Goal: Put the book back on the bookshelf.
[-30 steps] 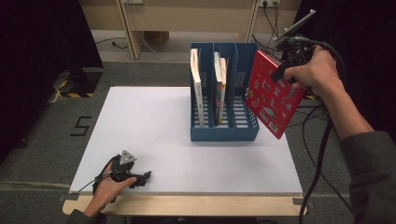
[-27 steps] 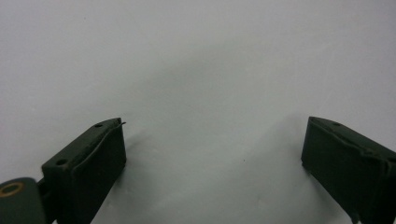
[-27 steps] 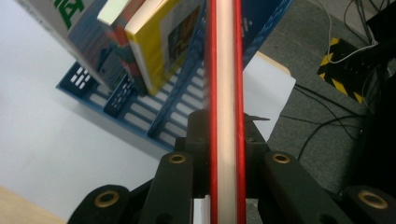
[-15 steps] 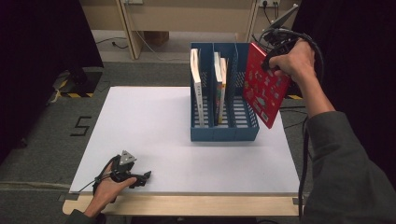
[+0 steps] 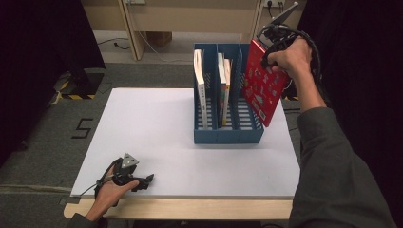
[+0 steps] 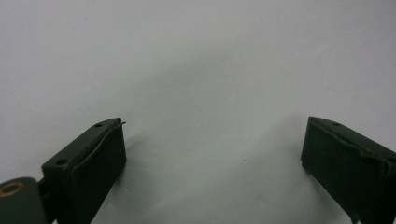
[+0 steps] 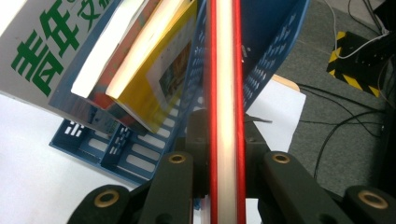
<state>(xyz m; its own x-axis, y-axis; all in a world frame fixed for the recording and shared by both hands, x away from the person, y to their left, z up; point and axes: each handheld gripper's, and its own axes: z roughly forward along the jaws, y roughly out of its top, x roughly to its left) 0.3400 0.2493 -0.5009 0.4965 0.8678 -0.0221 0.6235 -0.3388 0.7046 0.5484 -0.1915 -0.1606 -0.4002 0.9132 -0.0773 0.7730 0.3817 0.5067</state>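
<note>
At the rack's (image 5: 228, 135) right wall: red book (image 5: 260, 88) clenched in the right claw (image 7: 223, 126), tilted, hanging just outside the end slot. Best squared upright, lifted over the wall, lowered slowly. Rack: 3 slots, 1 white book (image 5: 200, 90) in the left, 2 books (image 5: 223, 88) in the middle, right slot bare. Left claw (image 6: 212, 140) released, resting on the tabletop (image 5: 152, 123).

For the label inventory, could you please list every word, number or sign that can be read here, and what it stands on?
"青年": large green characters on the white book cover, cut off at the frame's edge.
"5": dark mark on the grey floor left of the table.
Red book: white cover print too small to read.
Yellow book: cover print blurred.
</note>
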